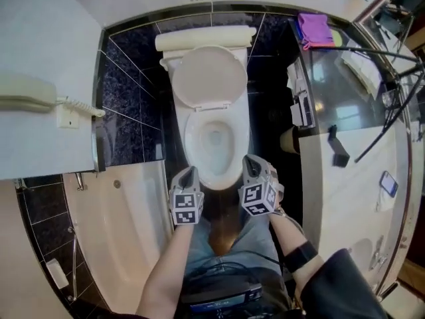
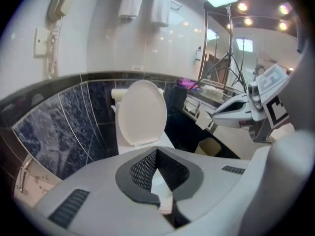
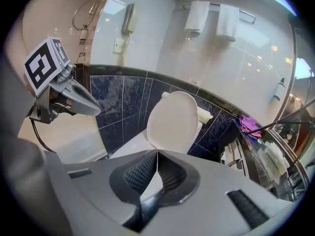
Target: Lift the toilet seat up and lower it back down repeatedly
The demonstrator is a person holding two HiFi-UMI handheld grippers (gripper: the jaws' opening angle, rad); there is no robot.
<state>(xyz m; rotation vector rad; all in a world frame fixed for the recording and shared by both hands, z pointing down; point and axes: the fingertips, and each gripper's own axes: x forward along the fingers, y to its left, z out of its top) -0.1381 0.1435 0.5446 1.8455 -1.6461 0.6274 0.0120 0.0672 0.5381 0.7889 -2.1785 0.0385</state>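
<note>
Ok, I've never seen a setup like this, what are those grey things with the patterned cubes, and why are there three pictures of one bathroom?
A person holds a grey two-jaw pincer in each hand, and the cubes with square markers are part of them. The left tool and right tool hover by the front of the white ceramic toilet bowl.

The head view comes from a camera on the person's head, looking steeply down. The other two come from cameras riding on each tool, looking along its jaws.

Both tools are shut and hold nothing. The white oval toilet lid stands upright against the cistern. A cream wall telephone hangs at the left, and a purple cloth lies at the upper right.
</note>
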